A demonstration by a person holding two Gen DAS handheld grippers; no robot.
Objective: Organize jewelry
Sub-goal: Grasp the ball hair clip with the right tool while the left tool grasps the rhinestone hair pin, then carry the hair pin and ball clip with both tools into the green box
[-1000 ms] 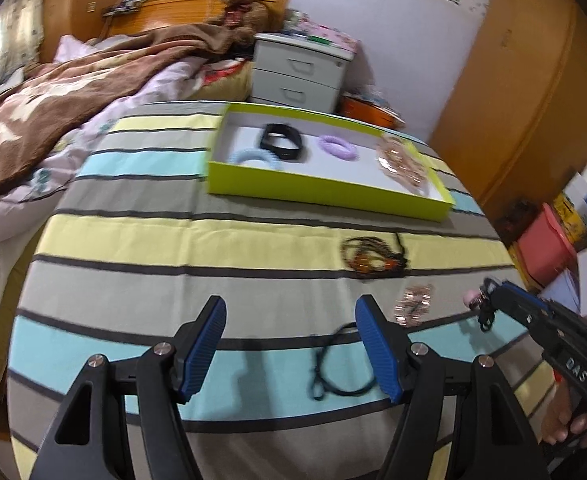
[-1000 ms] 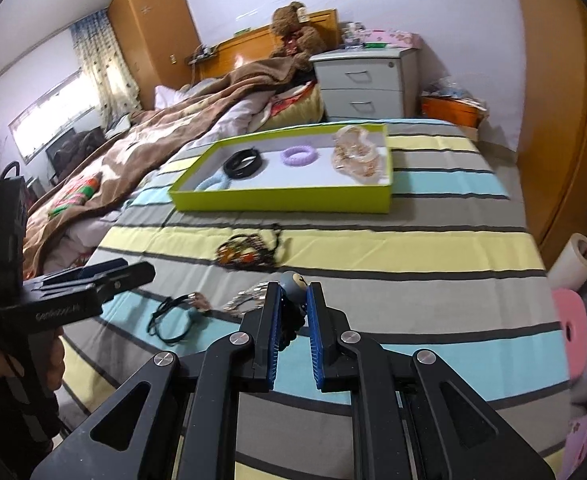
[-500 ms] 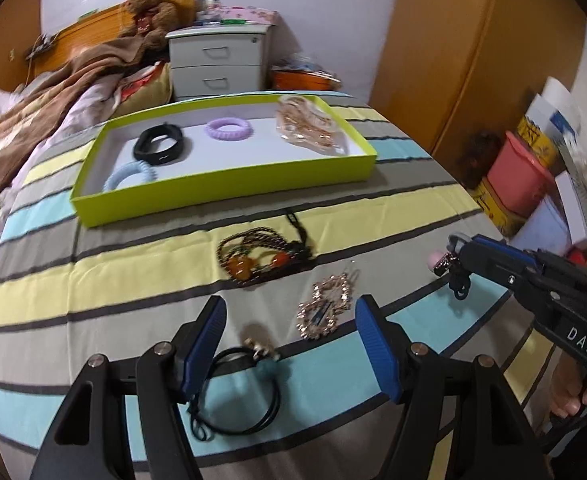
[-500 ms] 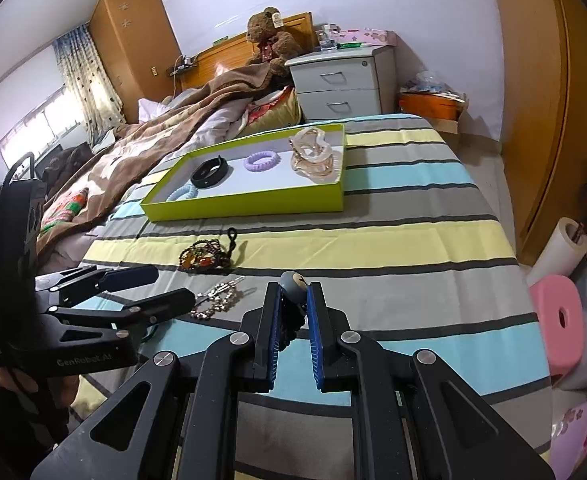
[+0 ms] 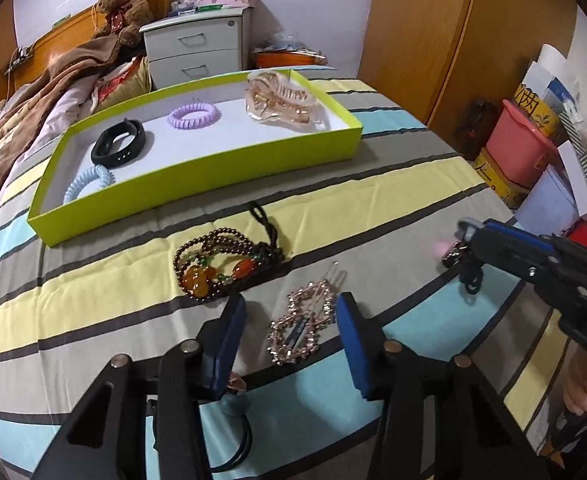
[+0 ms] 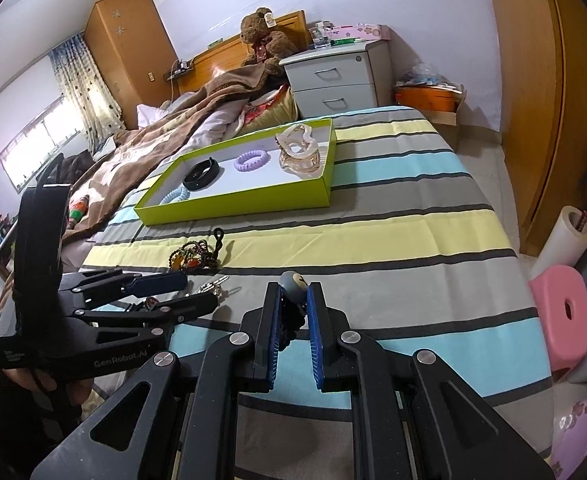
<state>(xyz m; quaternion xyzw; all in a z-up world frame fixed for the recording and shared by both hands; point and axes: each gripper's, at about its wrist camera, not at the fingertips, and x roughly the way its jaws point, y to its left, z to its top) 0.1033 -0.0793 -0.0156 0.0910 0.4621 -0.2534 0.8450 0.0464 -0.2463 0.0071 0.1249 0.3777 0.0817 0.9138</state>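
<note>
While my left hand-held gripper [image 5: 291, 330] was hanging over the black hair tie a second ago, it has now slid to the right and sits over the sparkly gold hair clip [image 5: 301, 326]. Its blue fingers are closing, with the clip lying between them on the bed [image 5: 393, 208], but they do not touch it yet. That tells me the clip is the next thing I mean to pick up. The black hair tie [image 5: 239, 446] is now near me, half hidden under the left finger.

My right hand-held gripper [image 6: 293, 312] is almost shut. It holds a small hair tie with a grey ball on it [image 6: 293, 282], and it has hardly moved. That one waits for its turn to go in the tray.

Far from me sits the green tray [image 5: 197, 182]. Inside it are a black band [image 5: 119, 148], a purple coil tie [image 5: 193, 114], a blue coil tie [image 5: 89, 182] and a big clear claw clip [image 5: 279, 98].

Between the tray and my left hand-held gripper lies a brown bead bracelet with orange stones [image 5: 221, 264]. So I think three loose things on the bed need tidying, plus the one I hold.
</note>
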